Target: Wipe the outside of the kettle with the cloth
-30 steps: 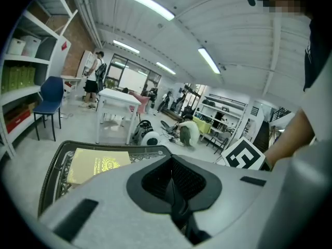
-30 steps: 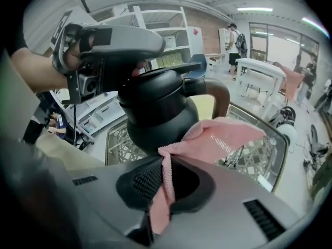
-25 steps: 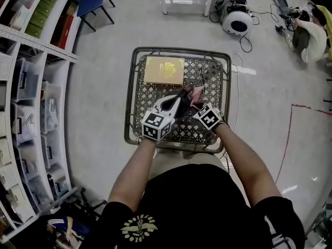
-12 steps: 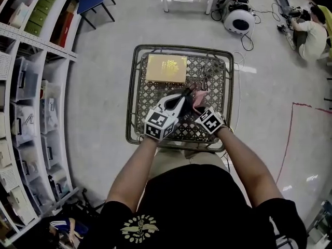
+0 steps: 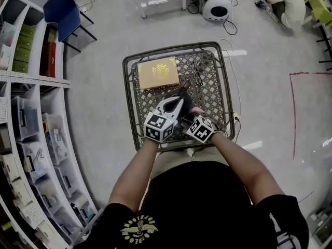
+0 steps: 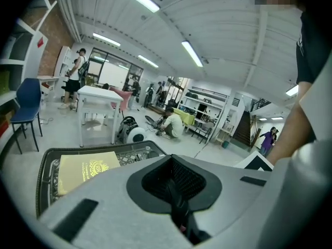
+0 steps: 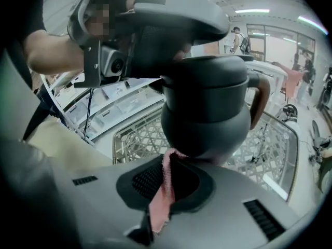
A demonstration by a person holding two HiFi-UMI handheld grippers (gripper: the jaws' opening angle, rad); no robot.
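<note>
Right gripper view gives us the nearest things. Our right gripper (image 7: 165, 183) has its jaws closed on the pink cloth (image 7: 160, 201), and the cloth's free upper end touches the low belly of the kettle (image 7: 205, 113). The kettle sits just past the jaws, lid on, with its handle off to that view's right. It seems to hang a little above the wire table (image 7: 140, 139), though we cannot be sure it is clear of the mesh.

Our left gripper (image 6: 174, 193) reaches in over the lid. Its jaws are together on something dark, and going by the right gripper view we take that to be the kettle's top. Farther off, a yellow box (image 5: 158, 72) lies on the far part of the table.

We judge the wipe to be under way on the lower body. Only a narrow strip of cloth meets the metal. The next move should lay more cloth against the curve and sweep it round. The left gripper should hold firm or turn the kettle to bring up fresh sides, working carefully near the handle.
</note>
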